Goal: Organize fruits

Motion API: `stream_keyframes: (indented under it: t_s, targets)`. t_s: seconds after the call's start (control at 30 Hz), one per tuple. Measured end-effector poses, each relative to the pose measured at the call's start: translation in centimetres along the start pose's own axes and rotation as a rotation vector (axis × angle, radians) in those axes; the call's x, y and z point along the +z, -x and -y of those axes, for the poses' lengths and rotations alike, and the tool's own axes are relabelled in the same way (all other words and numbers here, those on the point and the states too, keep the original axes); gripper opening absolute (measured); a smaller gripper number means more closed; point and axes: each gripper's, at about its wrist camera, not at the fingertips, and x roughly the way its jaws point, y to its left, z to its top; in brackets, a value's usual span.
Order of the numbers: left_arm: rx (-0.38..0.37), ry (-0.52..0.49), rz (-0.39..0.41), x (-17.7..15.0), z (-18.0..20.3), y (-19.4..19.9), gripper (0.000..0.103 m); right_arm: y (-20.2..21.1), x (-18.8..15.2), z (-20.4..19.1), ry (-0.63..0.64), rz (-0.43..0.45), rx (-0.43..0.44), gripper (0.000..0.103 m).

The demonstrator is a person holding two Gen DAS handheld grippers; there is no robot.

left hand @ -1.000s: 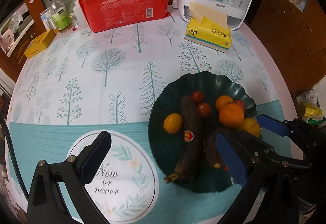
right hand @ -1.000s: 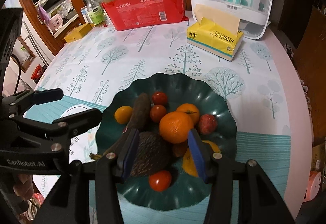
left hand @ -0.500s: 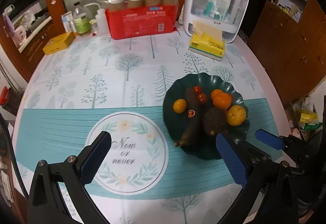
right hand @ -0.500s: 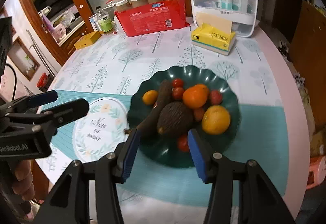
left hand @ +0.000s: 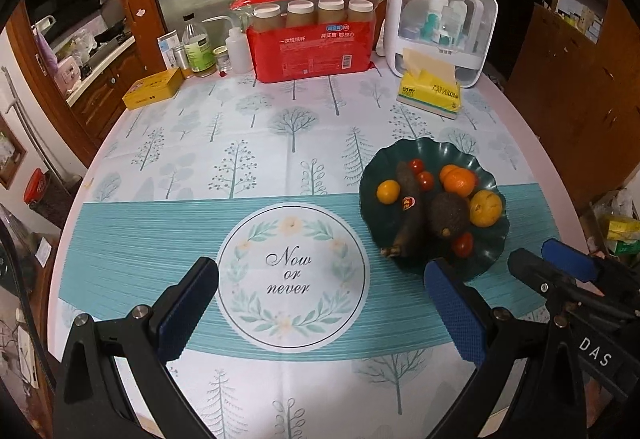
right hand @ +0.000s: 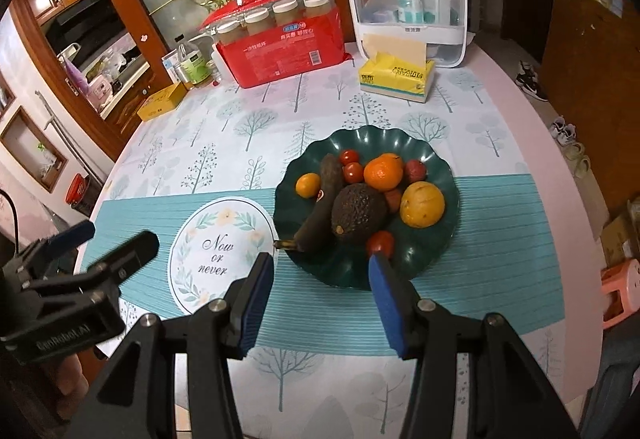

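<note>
Centrally, dark green scalloped plate (right hand: 436, 155) carries all the fruit: avocado (right hand: 358, 213) at the middle, blackened banana (right hand: 322, 207) touching it at 9 o'clock, stem end poking past the rim at 7. Orange (right hand: 383, 172) sits at 12 o'clock of the avocado, yellow citrus (right hand: 422, 204) at 3, small yellow-orange fruit (right hand: 308, 185) at 10 beyond the banana. Two cherry tomatoes (right hand: 351, 165) lie at 11–12 near the banana's far end; another tomato (right hand: 380, 242) at 5, close to the near rim. Reddish lychee-like fruit (right hand: 415, 171) just beside the orange at 3.

Plate rests on the tree-print cloth of the tabletop (left hand: 248, 167), at 3 o'clock of the round "Now or never" emblem (left hand: 290, 273).

Right hand-held gripper (right hand: 320, 279) hovers above the plate's near rim, jaws apart, nothing between them. Left hand-held gripper (left hand: 320, 303) hangs over the emblem, jaws wide apart, empty.

Far edge, 12 o'clock: red package of paper cups (left hand: 314, 45), white cosmetics organiser (left hand: 442, 23), yellow tissue pack (left hand: 430, 93) in front of it. Bottles and a yellow box (left hand: 152, 93) at 10–11.
</note>
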Motion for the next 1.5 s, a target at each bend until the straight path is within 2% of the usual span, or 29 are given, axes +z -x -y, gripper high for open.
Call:
stream_keyframes:
  t_s: [0.43, 1.5]
  targets:
    - [0.009, -0.011, -0.012, -0.4, -1.1, 0.0, 0.102, 0.0, -0.5, -2.9, 0.018, -0.003, -0.026, 0.050]
    - [-0.006, -0.024, -0.059, -0.8, -2.1, -1.1, 0.102, -0.7, -1.2, -3.5, 0.005, -0.034, -0.065, 0.050]
